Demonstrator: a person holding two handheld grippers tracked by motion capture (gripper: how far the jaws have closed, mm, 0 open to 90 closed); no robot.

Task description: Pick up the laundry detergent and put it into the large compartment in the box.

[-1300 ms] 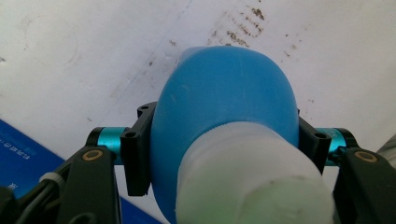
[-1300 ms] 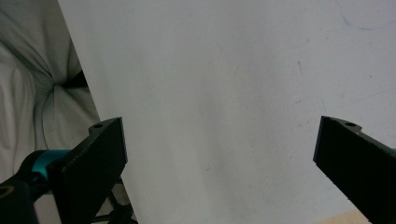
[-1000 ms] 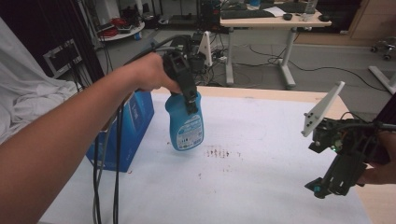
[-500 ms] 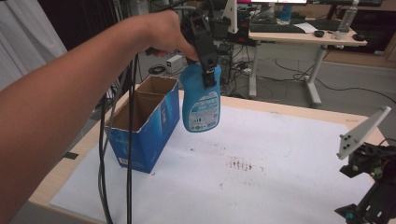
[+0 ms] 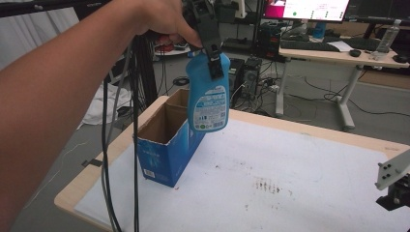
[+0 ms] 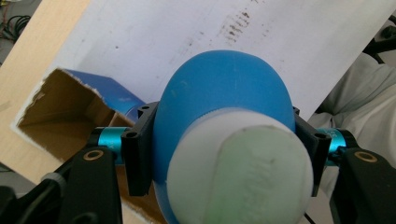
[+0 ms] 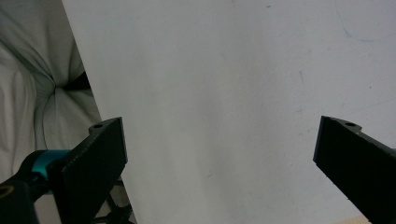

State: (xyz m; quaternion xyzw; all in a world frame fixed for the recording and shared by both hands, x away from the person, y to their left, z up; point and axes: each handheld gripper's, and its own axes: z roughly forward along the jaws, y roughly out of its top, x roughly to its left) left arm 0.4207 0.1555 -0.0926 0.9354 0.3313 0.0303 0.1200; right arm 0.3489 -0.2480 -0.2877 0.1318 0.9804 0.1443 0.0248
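Observation:
A blue spray bottle (image 5: 208,92) with a white label hangs upright in the air, over the near end of an open blue cardboard box (image 5: 167,145). My left gripper (image 5: 212,60) is shut on the bottle's upper part, with a hand around the gripper's body. In the left gripper view the bottle (image 6: 224,107) sits between both black jaws, its white cap (image 6: 240,172) toward the camera, and the box (image 6: 70,116) lies below to the left. My right gripper (image 7: 219,154) stands open over the white table cover, nothing between its jaws; its grey plate (image 5: 394,169) shows at the table's right edge.
The table (image 5: 300,130) carries a white cover with dark smudges (image 5: 266,185) near its middle. Black cables (image 5: 121,159) hang from the left gripper past the box's left side. Desks, a monitor and cabling stand behind the table.
The left gripper has lifted the bottle up off the table and carried it left toward the box. The camera's framing has shifted, so the right gripper now sits at the far right edge.

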